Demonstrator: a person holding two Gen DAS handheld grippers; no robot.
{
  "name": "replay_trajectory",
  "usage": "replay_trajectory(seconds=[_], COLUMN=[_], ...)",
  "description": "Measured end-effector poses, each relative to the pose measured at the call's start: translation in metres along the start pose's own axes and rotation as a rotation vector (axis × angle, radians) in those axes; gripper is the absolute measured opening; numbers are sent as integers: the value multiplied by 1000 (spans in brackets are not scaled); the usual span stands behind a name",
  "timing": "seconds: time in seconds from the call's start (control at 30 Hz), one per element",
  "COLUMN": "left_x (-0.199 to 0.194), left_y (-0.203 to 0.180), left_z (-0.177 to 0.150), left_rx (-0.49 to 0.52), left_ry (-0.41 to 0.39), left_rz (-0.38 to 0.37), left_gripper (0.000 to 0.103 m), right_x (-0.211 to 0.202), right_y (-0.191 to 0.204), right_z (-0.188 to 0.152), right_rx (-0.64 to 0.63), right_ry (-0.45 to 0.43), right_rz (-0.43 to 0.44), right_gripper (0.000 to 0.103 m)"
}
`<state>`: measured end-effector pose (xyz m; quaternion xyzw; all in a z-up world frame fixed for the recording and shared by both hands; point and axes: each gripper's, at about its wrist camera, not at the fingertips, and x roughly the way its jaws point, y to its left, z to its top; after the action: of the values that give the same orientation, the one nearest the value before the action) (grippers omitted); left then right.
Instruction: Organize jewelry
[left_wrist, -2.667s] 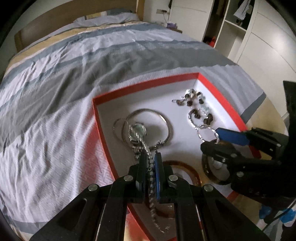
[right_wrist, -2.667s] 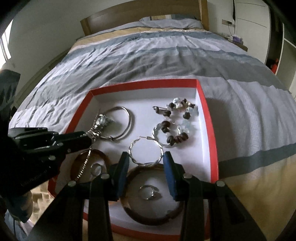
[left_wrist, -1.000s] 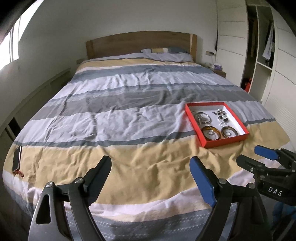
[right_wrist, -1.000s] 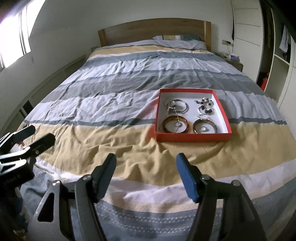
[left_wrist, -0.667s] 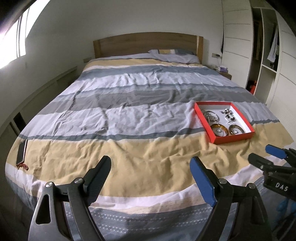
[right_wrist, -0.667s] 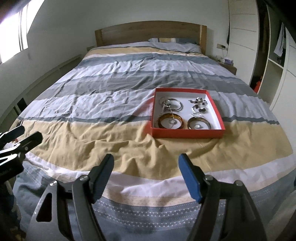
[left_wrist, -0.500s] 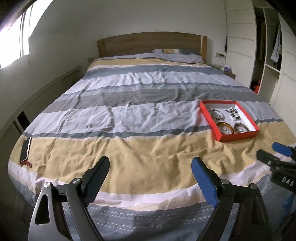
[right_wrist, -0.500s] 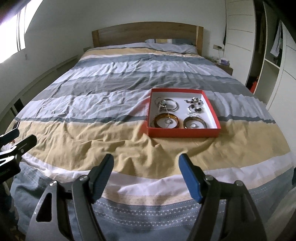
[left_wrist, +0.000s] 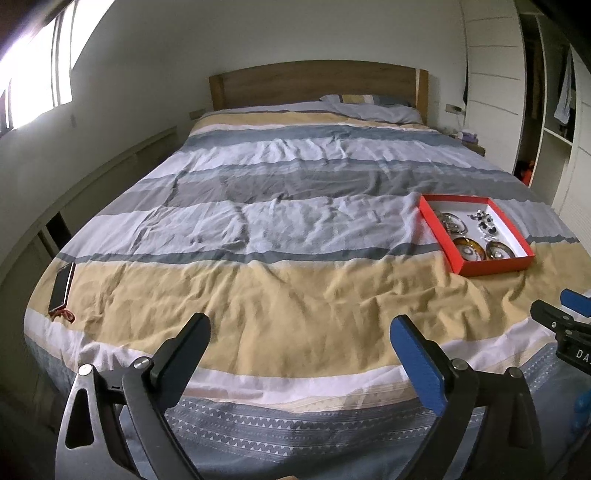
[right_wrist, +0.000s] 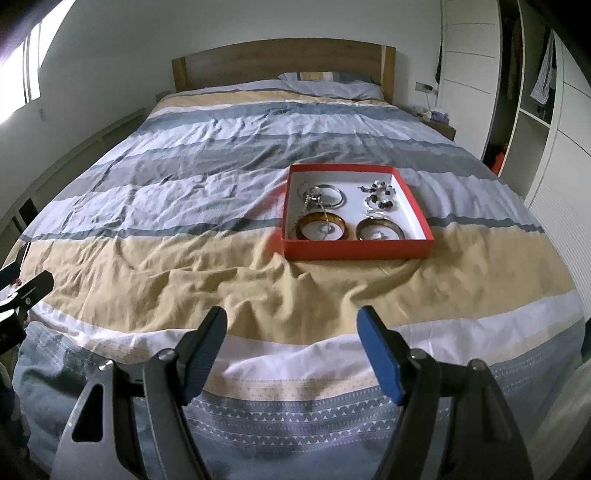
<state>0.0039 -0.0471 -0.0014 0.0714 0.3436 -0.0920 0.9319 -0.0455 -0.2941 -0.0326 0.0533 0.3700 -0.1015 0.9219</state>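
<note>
The red box (right_wrist: 356, 249) of jewelry sits on the striped duvet (right_wrist: 207, 192), bangles (right_wrist: 321, 226) and rings inside, well apart from both grippers. The left gripper (left_wrist: 301, 341) has just been opening, nothing between its jaws; the right gripper (right_wrist: 291, 332) also gapes empty. A phone (left_wrist: 62, 286) lies at the bed's left edge

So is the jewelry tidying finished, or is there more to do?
It looks about finished. Bangles, hoops and beaded pieces all lie inside the red box on the bed. The left claw, whose jaws have just been opening, and the right claw are both open and empty. No loose jewelry shows on the covers.
</note>
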Motion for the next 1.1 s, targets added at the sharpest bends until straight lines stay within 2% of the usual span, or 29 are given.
replay_trajectory(seconds=[0.5,1.1], left_x=[5,8], left_y=[-2,-19], left_z=[-4,-7], left_rx=[3,34], left_ry=[24,74], left_rz=[27,39], left_gripper=[100,100], right_x=[-4,2], right_y=[2,-18], right_z=[0,-3], right_rx=[-37,0], right_ry=[-43,-36], right_rz=[-30,11], right_gripper=[71,72])
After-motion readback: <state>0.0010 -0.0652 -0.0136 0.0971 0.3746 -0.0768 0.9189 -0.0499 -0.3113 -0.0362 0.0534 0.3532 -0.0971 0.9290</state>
